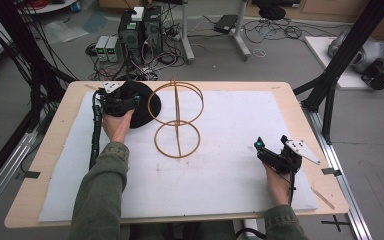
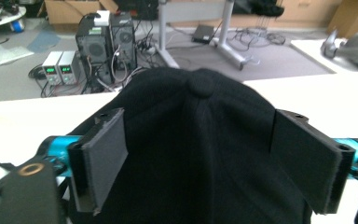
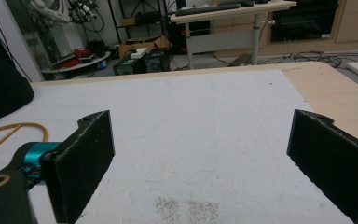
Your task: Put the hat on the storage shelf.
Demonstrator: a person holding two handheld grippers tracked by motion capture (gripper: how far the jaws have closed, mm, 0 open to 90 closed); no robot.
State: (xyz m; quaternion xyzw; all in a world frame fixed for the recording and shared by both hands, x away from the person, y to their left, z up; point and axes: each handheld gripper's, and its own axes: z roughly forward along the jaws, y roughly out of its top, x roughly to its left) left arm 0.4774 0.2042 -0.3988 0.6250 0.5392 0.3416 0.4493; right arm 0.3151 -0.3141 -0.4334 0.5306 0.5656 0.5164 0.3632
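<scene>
Toward the far left corner of the bench [image 1: 45, 150], the person's left forearm reaches forward, and the left gripper [image 1: 121, 103] sits against a black cap [image 2: 200, 154]. Its jaws stand wide apart, one on each side of the cap's crown, not yet pressed in. Just beside the cap stands a wire ring stand [image 1: 177, 120]. Near the bench's right edge, the right gripper [image 3: 205, 158] rests low over the white mat [image 1: 230, 165], jaws apart and holding nothing.

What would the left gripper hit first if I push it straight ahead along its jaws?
The black cap. It already sits between the left gripper's open jaws, its crown directly ahead. The pads look close to its sides, though contact is unclear.
</scene>
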